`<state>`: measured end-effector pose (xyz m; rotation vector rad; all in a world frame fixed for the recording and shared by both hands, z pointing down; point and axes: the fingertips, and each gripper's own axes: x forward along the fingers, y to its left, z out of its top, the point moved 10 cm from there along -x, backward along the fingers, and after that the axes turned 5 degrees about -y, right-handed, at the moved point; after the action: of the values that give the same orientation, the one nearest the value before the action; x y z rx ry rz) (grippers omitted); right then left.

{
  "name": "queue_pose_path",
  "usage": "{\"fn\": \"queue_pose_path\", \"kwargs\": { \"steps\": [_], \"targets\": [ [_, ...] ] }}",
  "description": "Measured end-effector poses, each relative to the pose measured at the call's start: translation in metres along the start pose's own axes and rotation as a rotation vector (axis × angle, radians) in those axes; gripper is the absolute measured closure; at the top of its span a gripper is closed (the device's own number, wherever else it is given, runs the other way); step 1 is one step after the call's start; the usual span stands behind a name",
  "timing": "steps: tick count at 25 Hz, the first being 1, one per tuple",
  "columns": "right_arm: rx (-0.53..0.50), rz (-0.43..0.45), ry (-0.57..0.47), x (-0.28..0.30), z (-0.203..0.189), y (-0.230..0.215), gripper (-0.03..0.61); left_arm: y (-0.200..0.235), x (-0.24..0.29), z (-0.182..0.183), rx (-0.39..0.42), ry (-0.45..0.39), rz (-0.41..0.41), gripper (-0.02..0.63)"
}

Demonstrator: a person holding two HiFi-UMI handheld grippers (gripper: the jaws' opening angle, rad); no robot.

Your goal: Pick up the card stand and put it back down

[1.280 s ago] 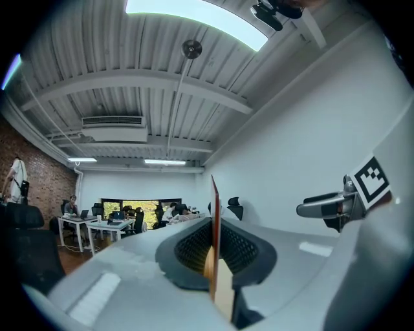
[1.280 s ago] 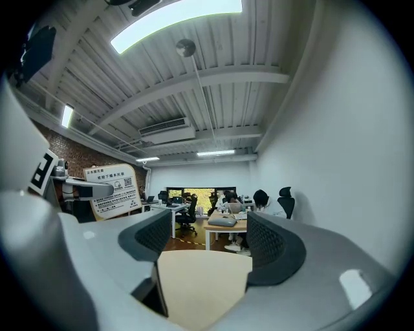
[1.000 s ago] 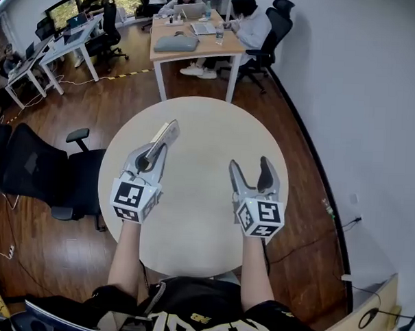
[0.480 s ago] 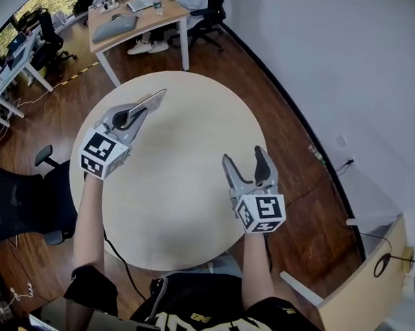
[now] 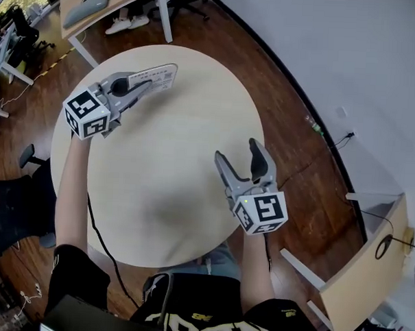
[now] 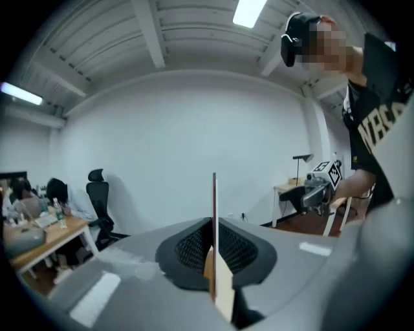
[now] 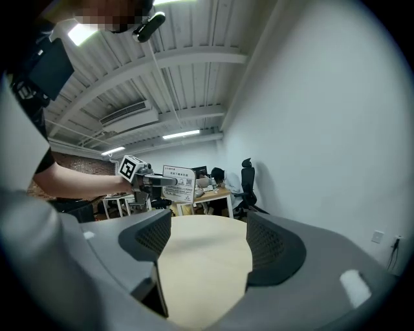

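The card stand (image 5: 156, 77) is a thin clear plate with printed text, held over the far left part of the round table (image 5: 172, 187). My left gripper (image 5: 144, 84) is shut on it. In the left gripper view the card stand (image 6: 214, 220) shows edge-on, upright between the closed pads. In the right gripper view the card stand (image 7: 178, 183) faces the camera across the table, with the left gripper (image 7: 158, 183) beside it. My right gripper (image 5: 239, 154) hovers open over the table's right side with nothing between its fingers.
A wooden desk (image 5: 108, 3) with office chairs stands beyond the table at the top left. A black office chair (image 5: 14, 201) sits left of the table. A pale wall (image 5: 336, 57) runs along the right, and a light wooden panel (image 5: 364, 271) stands at the lower right.
My left gripper has swung out to the left and turned, so the card stand now lies more level and points right. My right gripper has sunk a little and stayed open.
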<state>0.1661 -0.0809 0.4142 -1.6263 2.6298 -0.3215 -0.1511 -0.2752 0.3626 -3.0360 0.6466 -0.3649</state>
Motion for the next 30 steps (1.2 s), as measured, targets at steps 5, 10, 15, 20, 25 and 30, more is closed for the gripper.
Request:
{"fn": "queue_pose_path", "kwargs": {
  "steps": [5,10,15,20,25,30],
  "targets": [
    [0.003,-0.018,0.033,0.009,-0.017,-0.011,0.207,0.009,0.048,-0.063,-0.160,-0.036,-0.127,0.595],
    [0.018,-0.014,0.093,0.011,-0.045,-0.029,0.207,0.002,0.090,-0.137,-0.302,0.000,-0.164,0.595],
    [0.072,-0.014,0.123,0.014,-0.075,-0.040,0.207,0.001,0.113,-0.198,-0.439,0.024,-0.161,0.595],
    [0.024,0.009,0.161,0.025,-0.091,-0.036,0.207,-0.001,0.113,-0.220,-0.428,0.031,-0.178,0.594],
    [0.036,0.023,0.164,0.026,-0.099,-0.037,0.207,0.005,0.109,-0.227,-0.388,0.069,-0.075,0.566],
    [0.058,0.025,0.168,0.027,-0.098,-0.035,0.207,0.006,0.090,-0.213,-0.437,0.015,0.048,0.385]
  ]
}}
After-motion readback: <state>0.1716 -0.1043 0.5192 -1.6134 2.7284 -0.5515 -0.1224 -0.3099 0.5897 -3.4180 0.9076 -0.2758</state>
